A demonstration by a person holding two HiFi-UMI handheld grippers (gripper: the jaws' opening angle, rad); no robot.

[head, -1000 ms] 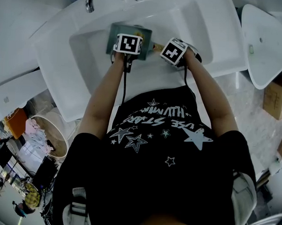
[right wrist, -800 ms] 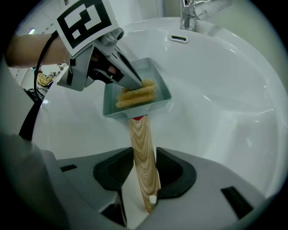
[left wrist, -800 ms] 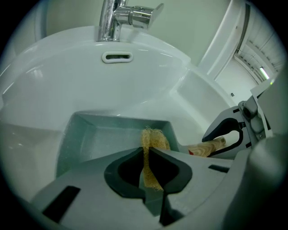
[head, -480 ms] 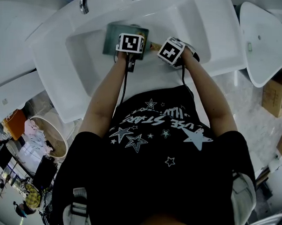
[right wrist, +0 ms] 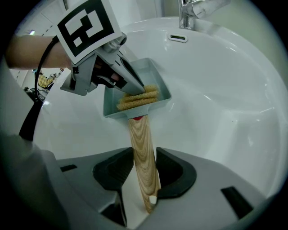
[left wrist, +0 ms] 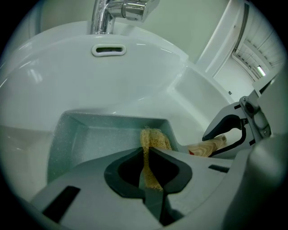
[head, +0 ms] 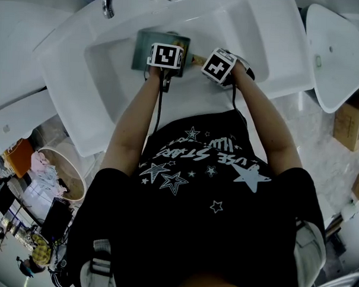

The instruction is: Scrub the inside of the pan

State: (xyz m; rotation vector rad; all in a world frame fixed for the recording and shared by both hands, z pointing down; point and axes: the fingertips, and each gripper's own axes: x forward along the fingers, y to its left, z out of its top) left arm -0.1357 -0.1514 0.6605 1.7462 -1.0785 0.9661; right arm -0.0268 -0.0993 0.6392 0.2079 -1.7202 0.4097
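Observation:
A grey-green rectangular pan (head: 145,49) lies in the white sink (head: 249,36), its wooden handle (head: 197,58) pointing right. My left gripper (left wrist: 146,155) is shut on a tan loofah sponge (left wrist: 154,139), which it presses against the pan's inside (left wrist: 99,141) near the handle-side wall. My right gripper (right wrist: 145,168) is shut on the wooden handle (right wrist: 143,152) and holds the pan (right wrist: 150,74) steady. In the right gripper view the left gripper (right wrist: 105,67) bears down on the sponge (right wrist: 137,99). In the head view both grippers (head: 165,53) (head: 219,65) show only as marker cubes.
A chrome tap (left wrist: 118,11) and an overflow slot (left wrist: 108,49) sit at the sink's far wall. Another white basin (head: 335,54) stands to the right, with cardboard boxes (head: 352,124) beyond. A round bin (head: 62,173) is on the floor at the left.
The left gripper with the sponge has shifted slightly across the pan toward the handle side. The right gripper and the handle have stayed put.

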